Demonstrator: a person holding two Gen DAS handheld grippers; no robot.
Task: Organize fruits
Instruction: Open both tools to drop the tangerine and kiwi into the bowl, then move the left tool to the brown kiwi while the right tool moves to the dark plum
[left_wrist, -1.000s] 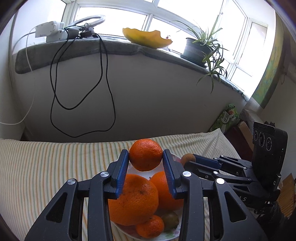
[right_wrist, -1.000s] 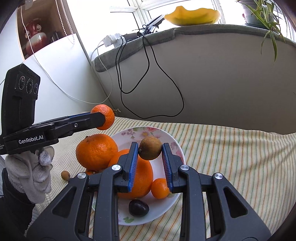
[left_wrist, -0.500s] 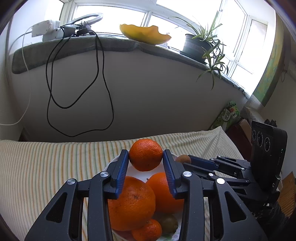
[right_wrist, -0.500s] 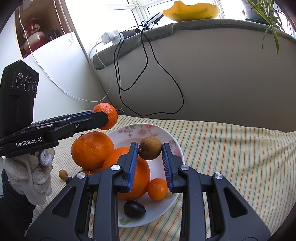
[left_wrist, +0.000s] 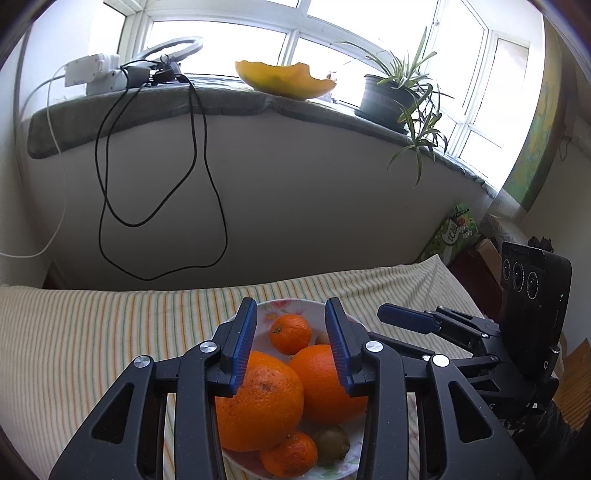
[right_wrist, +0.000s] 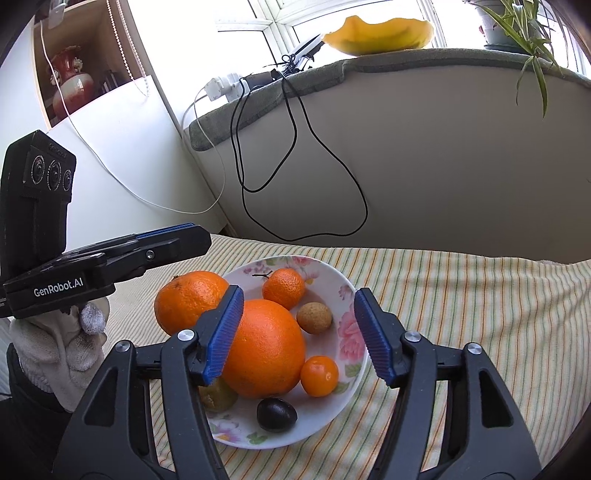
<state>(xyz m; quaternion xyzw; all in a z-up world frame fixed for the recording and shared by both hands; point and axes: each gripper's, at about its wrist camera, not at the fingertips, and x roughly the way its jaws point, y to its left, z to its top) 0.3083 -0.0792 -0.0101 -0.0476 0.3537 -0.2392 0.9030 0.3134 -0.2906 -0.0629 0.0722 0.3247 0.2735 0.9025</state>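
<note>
Above the floral plate (right_wrist: 345, 354) of fruit, the left tool (left_wrist: 291, 341) and right tool (right_wrist: 299, 334) both gape empty.

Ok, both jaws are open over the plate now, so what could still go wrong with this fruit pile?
1. The big orange sits at the floral plate edge, seemingly overhanging the rim; a nudge might roll it onto the striped cloth.
2. The left gripper hangs close above the crowded fruit; lowering could knock the small mandarin.
3. The right gripper straddles the largest orange; a careless pullback might clip it.
</note>
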